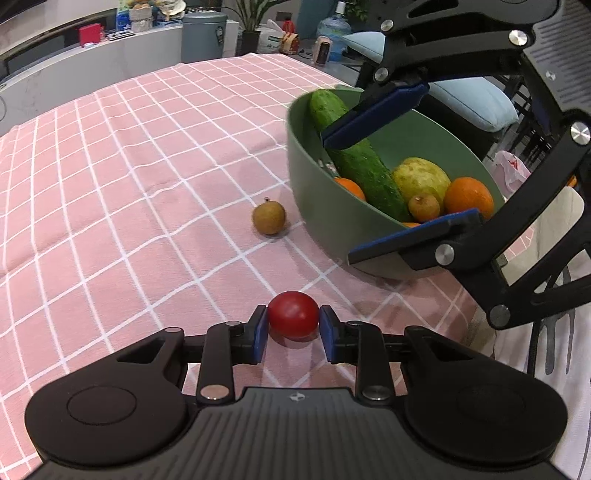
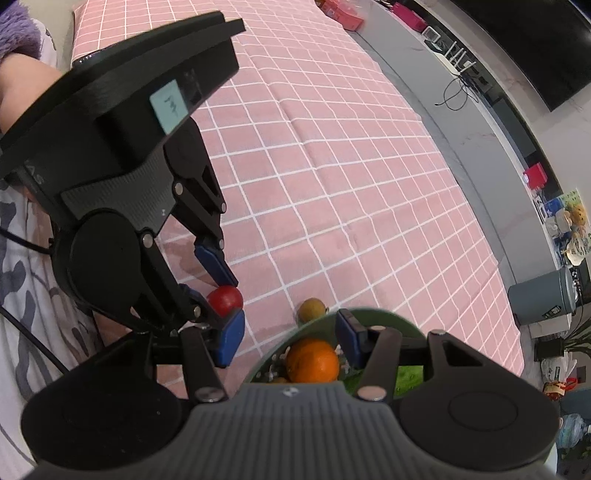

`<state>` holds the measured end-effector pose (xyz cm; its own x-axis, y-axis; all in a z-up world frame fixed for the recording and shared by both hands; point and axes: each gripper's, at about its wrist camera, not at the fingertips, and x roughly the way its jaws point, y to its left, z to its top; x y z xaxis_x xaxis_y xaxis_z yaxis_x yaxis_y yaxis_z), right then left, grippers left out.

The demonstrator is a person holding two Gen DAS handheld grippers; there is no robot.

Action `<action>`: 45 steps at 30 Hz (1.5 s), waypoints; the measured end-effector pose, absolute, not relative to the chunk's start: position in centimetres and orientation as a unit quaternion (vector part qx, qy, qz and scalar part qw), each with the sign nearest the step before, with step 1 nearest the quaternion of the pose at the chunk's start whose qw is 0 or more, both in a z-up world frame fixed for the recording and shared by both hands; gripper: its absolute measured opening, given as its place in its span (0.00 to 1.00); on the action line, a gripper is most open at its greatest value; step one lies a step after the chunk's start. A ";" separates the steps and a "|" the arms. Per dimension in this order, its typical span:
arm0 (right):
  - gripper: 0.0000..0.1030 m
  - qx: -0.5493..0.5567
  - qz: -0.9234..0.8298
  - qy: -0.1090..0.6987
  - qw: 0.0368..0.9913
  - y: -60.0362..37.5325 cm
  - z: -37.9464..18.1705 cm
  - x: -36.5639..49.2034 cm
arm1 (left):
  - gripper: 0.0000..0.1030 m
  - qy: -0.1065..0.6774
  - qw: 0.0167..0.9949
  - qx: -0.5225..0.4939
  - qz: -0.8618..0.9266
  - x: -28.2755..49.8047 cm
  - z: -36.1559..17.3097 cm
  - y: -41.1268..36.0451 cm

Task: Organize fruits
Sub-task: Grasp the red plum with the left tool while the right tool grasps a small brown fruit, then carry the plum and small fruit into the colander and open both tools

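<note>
My left gripper (image 1: 293, 330) is shut on a red tomato (image 1: 293, 314) low over the pink checked cloth; the tomato also shows in the right wrist view (image 2: 224, 299). A green bowl (image 1: 306, 177) at the right holds a cucumber (image 1: 364, 162), a yellow-green guava (image 1: 421, 179), oranges (image 1: 468, 197) and a small brown longan (image 1: 424, 206). Another longan (image 1: 269, 219) lies on the cloth left of the bowl. My right gripper (image 2: 290, 338) is open and empty, its fingers straddling the bowl's near rim (image 2: 321, 318) above an orange (image 2: 313, 361).
The pink checked tablecloth (image 1: 129, 184) covers the table. Beyond its far edge are a grey bin (image 1: 203, 35), a potted plant (image 1: 251, 22), a water jug (image 1: 334, 31) and a cushioned chair (image 1: 461, 99).
</note>
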<state>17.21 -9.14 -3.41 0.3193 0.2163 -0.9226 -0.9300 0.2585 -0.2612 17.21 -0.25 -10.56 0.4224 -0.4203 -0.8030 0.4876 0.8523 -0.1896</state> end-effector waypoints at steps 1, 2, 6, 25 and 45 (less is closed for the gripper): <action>0.49 -0.443 0.422 0.405 0.679 -8.8 -3.4 17.3 | 0.32 0.465 0.843 0.036 -0.267 17.2 -10.5 0.0; 0.48 -0.446 0.425 0.406 0.675 -8.6 -3.4 17.4 | 0.32 0.464 0.845 0.037 -0.264 17.2 -10.4 0.2; 0.44 -0.462 0.431 0.419 0.652 -7.3 -3.7 18.2 | 0.32 0.461 0.852 0.025 -0.246 17.3 -9.9 1.8; 0.25 -0.531 0.380 0.527 0.545 -2.0 -9.9 23.6 | 0.32 0.447 0.868 -0.045 -0.212 17.4 -8.6 5.8; 0.21 -0.530 0.378 0.491 0.579 -1.3 -8.7 21.7 | 0.32 0.434 0.877 -0.063 -0.198 16.2 -7.5 6.6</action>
<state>21.73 -1.33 -8.69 0.2316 -0.0819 -0.9694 -0.9583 0.1523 -0.2419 16.18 6.56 -7.52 0.5448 -0.4024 -0.7357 0.2929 0.9134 -0.2827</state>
